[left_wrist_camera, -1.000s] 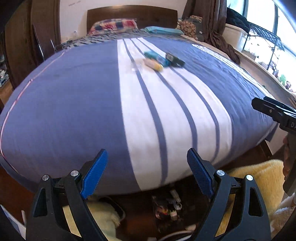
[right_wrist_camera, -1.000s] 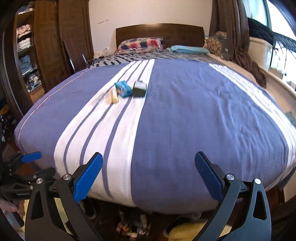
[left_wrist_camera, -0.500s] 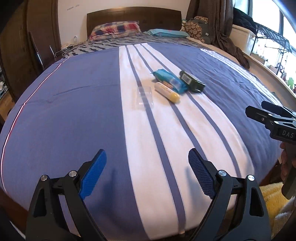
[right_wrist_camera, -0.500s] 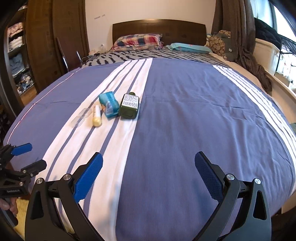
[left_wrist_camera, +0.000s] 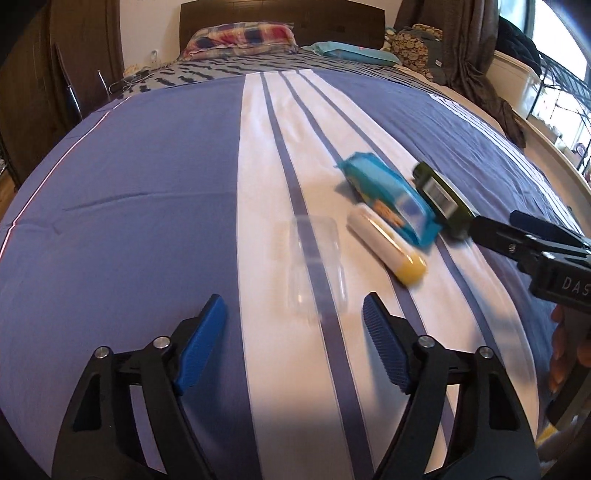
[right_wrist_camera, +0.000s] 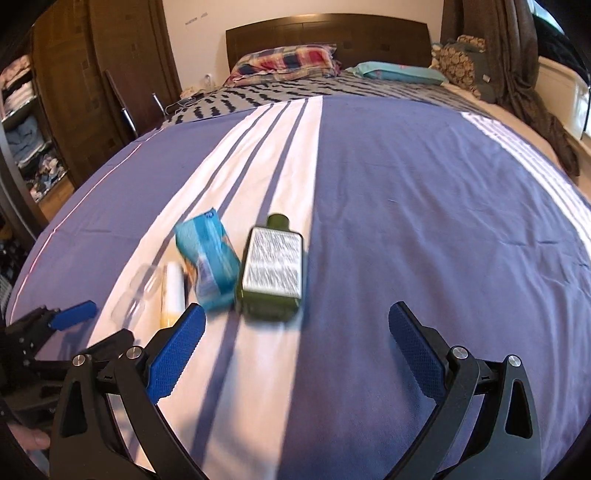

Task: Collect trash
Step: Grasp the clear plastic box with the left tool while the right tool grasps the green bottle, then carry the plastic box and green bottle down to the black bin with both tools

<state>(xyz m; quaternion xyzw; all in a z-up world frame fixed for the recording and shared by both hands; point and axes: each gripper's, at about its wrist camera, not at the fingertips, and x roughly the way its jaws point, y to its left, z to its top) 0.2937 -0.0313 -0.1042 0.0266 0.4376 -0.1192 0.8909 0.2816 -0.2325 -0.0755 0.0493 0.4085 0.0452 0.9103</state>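
Observation:
Several pieces of trash lie on the blue and white striped bedspread (left_wrist_camera: 147, 192). A clear plastic case (left_wrist_camera: 316, 269) lies just ahead of my open, empty left gripper (left_wrist_camera: 295, 336). Right of it lie a white and yellow tube (left_wrist_camera: 386, 249), a blue packet (left_wrist_camera: 388, 197) and a dark green bottle (left_wrist_camera: 441, 201). In the right wrist view the green bottle (right_wrist_camera: 271, 269) lies just ahead of my open, empty right gripper (right_wrist_camera: 295, 343), with the blue packet (right_wrist_camera: 208, 260), the tube (right_wrist_camera: 173, 291) and the clear case (right_wrist_camera: 136, 295) to its left.
The headboard (right_wrist_camera: 328, 33), a plaid pillow (right_wrist_camera: 284, 64) and a teal pillow (right_wrist_camera: 399, 72) are at the far end of the bed. A wooden wardrobe (right_wrist_camera: 92, 85) stands on the left. Dark curtains (right_wrist_camera: 517, 55) and a window sill are on the right.
Both grippers have moved forward over the bed toward the trash, which now lies close ahead of the fingers. Both stay open.

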